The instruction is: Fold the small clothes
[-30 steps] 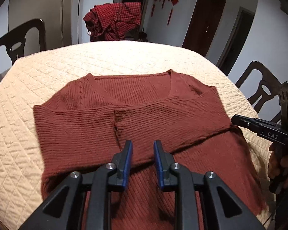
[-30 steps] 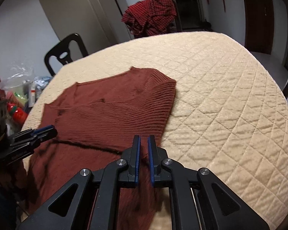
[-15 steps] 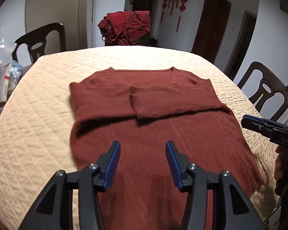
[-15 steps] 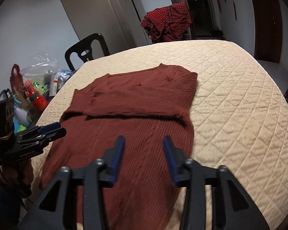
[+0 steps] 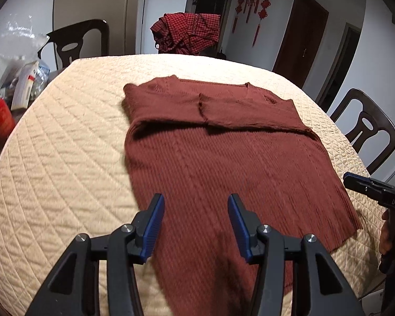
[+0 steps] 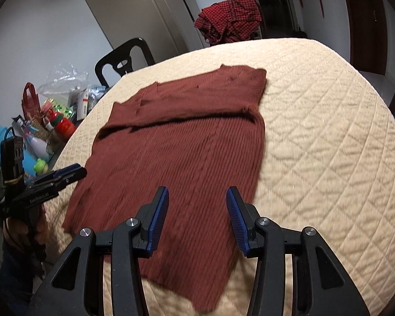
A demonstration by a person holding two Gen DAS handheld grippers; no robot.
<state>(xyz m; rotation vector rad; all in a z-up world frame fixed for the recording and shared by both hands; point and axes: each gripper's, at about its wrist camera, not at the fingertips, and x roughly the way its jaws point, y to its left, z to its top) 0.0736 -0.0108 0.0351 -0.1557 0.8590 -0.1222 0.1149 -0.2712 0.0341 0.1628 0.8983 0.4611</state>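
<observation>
Clear plastic bag sat off the worktop edge left of the sweater, holding boxes and packets; exact contents unreadable. Rust-red ribbed sweater lay flat on the quilted worktop, both sleeves folded across the chest, hem nearest the cameras. Left hand-held gripper hovered over the sweater's hem, jaws spread, gripping nothing. Right hand-held gripper hovered over the hem's right part, also spread and empty. Red checked garment hung over a chair beyond the sweater.
</observation>
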